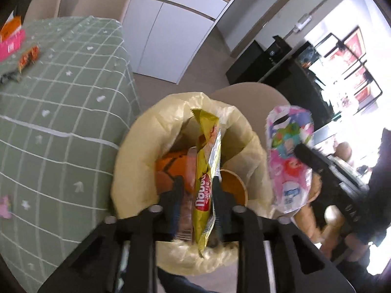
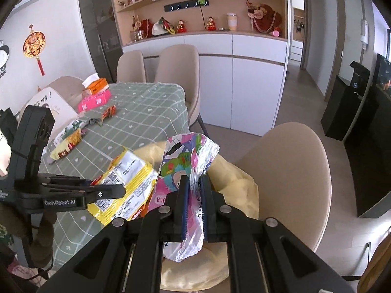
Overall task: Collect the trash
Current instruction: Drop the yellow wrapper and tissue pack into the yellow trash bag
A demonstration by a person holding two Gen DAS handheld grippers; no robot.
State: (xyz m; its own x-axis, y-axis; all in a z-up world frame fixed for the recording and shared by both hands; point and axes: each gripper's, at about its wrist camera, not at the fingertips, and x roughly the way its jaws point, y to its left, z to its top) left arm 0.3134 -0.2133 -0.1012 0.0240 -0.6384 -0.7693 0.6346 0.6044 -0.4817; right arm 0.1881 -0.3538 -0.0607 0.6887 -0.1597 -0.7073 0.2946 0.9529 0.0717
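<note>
Trash is being carried in both tools: left gripper (image 1: 195,183) is clamping a yellow wafer wrapper (image 1: 206,161) directly over the pale-yellow plastic bin bag (image 1: 136,146), presumably for dropping; right gripper (image 2: 194,183) is pinching a pink cartoon-printed packet (image 2: 188,161) beside it. More wrappers (image 2: 68,139) are lying beyond on the green checked tablecloth (image 2: 146,112).

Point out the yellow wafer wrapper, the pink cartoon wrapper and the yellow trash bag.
yellow wafer wrapper (image 1: 204,171), left wrist view, on its printed middle.
pink cartoon wrapper (image 2: 188,161), right wrist view, on its upper printed part.
yellow trash bag (image 1: 136,151), left wrist view, on its left rim.
</note>
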